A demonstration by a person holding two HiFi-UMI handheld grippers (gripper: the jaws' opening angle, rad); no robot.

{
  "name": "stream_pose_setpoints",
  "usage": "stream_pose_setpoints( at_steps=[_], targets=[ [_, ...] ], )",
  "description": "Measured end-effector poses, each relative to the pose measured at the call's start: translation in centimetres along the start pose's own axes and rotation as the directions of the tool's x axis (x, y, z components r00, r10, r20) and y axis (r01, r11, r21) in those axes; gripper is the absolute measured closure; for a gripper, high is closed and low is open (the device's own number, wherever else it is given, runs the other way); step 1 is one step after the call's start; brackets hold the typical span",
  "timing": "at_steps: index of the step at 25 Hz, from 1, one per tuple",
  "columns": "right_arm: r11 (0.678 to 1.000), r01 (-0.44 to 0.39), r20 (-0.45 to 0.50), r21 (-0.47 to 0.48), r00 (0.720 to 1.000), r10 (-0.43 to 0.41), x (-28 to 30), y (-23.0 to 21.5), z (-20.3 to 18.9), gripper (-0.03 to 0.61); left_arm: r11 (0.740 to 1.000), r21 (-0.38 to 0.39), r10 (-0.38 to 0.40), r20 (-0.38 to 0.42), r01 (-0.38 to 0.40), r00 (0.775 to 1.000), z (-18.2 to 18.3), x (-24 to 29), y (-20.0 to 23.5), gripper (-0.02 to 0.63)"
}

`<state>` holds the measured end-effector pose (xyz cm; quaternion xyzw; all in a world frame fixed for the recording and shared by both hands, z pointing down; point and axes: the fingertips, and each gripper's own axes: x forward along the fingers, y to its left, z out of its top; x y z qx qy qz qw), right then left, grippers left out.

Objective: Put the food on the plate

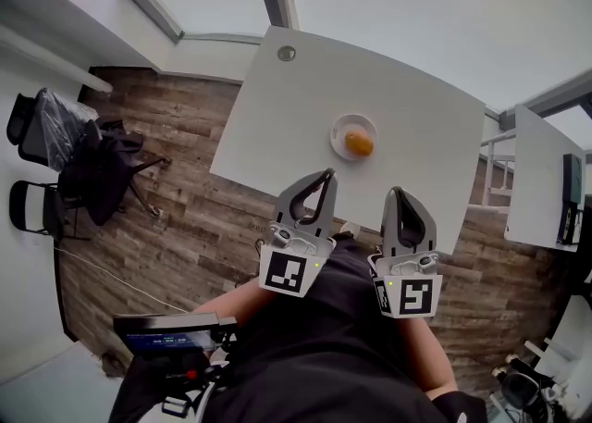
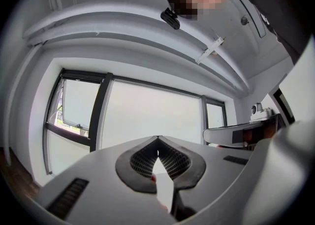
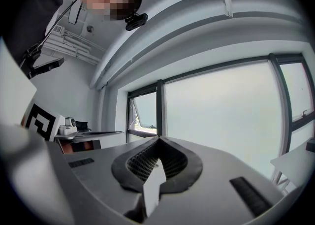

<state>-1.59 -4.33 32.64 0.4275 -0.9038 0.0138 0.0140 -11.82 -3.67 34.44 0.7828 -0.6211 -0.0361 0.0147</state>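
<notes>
Both clenched, empty: left tool, right tool (food on plate).

1. Daylight comes through the window straight ahead of the left gripper; its panes are blown out white.
2. The same glare fills the view ahead of the right gripper.
3. Both gripper views bend hard and go black at the corners.
4. The head view is bright and even; the table beyond both grippers shows barely a shadow, its edges curved.
</notes>
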Motion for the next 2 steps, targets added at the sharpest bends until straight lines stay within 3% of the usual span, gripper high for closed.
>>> stream_pose_setpoints(
  at_steps=[2],
  targets=[
    [1.000, 0.002, 0.002, 0.007, 1.000, -0.002, -0.16, -0.06, 0.07, 0.581, 1.000, 0.026, -0.015, 0.003, 0.015, 1.000, 0.25, -0.05, -0.53, 0.607]
  ],
)
